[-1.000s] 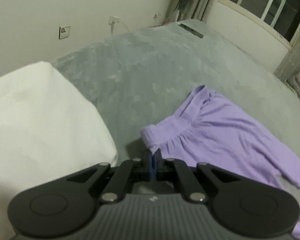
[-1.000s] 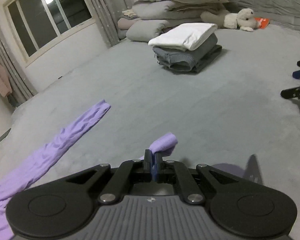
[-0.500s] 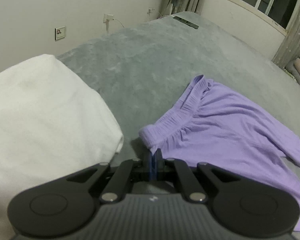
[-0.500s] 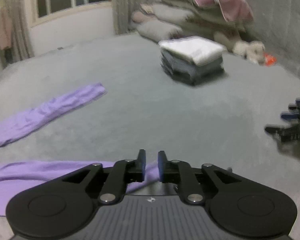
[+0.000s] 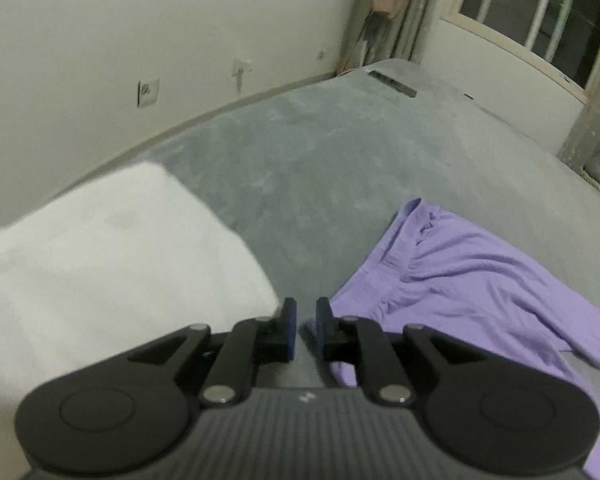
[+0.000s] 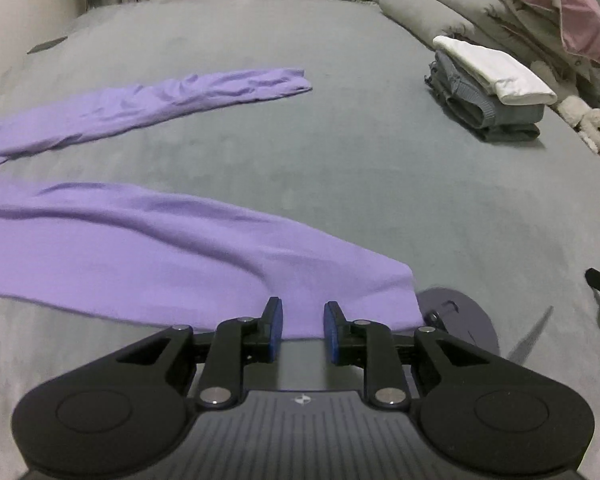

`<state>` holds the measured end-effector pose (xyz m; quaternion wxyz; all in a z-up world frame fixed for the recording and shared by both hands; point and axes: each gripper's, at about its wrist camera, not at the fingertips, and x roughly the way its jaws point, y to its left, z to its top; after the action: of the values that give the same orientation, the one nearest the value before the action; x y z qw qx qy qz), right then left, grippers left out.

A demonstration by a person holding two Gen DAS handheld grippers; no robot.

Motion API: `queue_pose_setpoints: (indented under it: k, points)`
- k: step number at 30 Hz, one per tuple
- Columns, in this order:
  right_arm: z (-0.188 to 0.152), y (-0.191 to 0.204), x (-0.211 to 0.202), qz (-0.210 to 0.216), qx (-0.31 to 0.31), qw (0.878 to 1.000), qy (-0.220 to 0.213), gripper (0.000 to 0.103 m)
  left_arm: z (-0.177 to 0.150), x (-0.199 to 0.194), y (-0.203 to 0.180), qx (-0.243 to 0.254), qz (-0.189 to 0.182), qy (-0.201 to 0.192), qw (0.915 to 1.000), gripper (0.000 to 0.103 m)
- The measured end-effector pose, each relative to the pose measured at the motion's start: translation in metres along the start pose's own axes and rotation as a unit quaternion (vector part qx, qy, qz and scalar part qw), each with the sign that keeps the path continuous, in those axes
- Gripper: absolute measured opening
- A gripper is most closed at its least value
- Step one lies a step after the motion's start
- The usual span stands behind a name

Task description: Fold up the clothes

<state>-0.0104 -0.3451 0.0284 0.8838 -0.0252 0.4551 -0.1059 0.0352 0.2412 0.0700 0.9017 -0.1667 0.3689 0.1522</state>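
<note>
Purple trousers lie flat on the grey bed. In the left wrist view their gathered waistband [image 5: 404, 256] runs up to the right of my left gripper [image 5: 302, 322], which is open by a narrow gap with nothing between its fingers. The right wrist view shows both legs stretched leftward: the near leg [image 6: 172, 240] ends at a hem just beyond my right gripper [image 6: 301, 326], and the far leg [image 6: 156, 100] lies further back. My right gripper is open and holds nothing.
A white cloth heap [image 5: 100, 264] fills the left side by my left gripper. A stack of folded grey and white clothes [image 6: 488, 88], pillows [image 6: 500, 4] and a plush toy [image 6: 592, 124] sit at the right. A wall [image 5: 140, 32] borders the bed.
Both grippers let go of the purple trousers and opened. The right one turned left, and the near leg now lies flat on the bed. The left one lifted slightly off the waistband.
</note>
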Motion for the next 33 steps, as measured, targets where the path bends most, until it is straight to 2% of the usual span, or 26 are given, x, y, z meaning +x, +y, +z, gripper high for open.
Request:
queue_pose_setpoints:
  k: [1, 4, 5, 9, 12, 14, 17, 20, 24, 29, 33]
  points:
    - [0.002, 0.002, -0.002, -0.009, -0.004, 1.0, -0.004, 0.021, 0.0, 0.0, -0.002, 0.004, -0.003, -0.002, 1.0, 0.016]
    - [0.011, 0.003, -0.011, -0.045, 0.001, 0.997, -0.059, 0.022, -0.009, 0.01, -0.02, 0.036, -0.051, 0.021, 0.9978, 0.028]
    - [0.015, 0.0, -0.014, -0.045, 0.014, 0.996, -0.073, 0.022, -0.013, 0.013, -0.027, 0.047, -0.065, 0.028, 0.9964, 0.028]
    - [0.033, -0.017, -0.011, -0.013, 0.063, 0.991, -0.118, 0.022, -0.026, 0.022, -0.053, 0.088, -0.077, 0.035, 0.9926, 0.029]
    - [0.041, -0.02, 0.009, -0.005, 0.068, 0.992, -0.108, 0.022, -0.032, 0.029, -0.067, 0.115, -0.079, 0.037, 0.9895, 0.029]
    - [0.042, -0.013, 0.023, -0.009, 0.028, 0.995, -0.096, 0.022, -0.039, 0.034, -0.075, 0.138, -0.079, 0.043, 0.9863, 0.03]
    - [0.037, 0.0, 0.038, -0.017, -0.031, 0.996, -0.077, 0.022, -0.053, 0.037, -0.088, 0.177, -0.071, 0.039, 0.9808, 0.038]
    - [0.028, 0.009, 0.031, -0.005, -0.077, 0.994, -0.08, 0.022, -0.06, 0.034, -0.096, 0.2, -0.059, 0.027, 0.9776, 0.041]
    - [0.014, 0.017, 0.015, 0.01, -0.126, 0.99, -0.069, 0.022, -0.061, 0.036, -0.101, 0.211, -0.063, 0.027, 0.975, 0.045]
    - [0.003, 0.039, 0.004, -0.003, -0.204, 0.978, -0.047, 0.022, -0.059, 0.038, -0.101, 0.206, -0.066, 0.03, 0.9759, 0.046]
    - [-0.002, 0.047, -0.016, 0.018, -0.225, 0.973, -0.048, 0.022, -0.057, 0.039, -0.098, 0.202, -0.069, 0.033, 0.9764, 0.046]
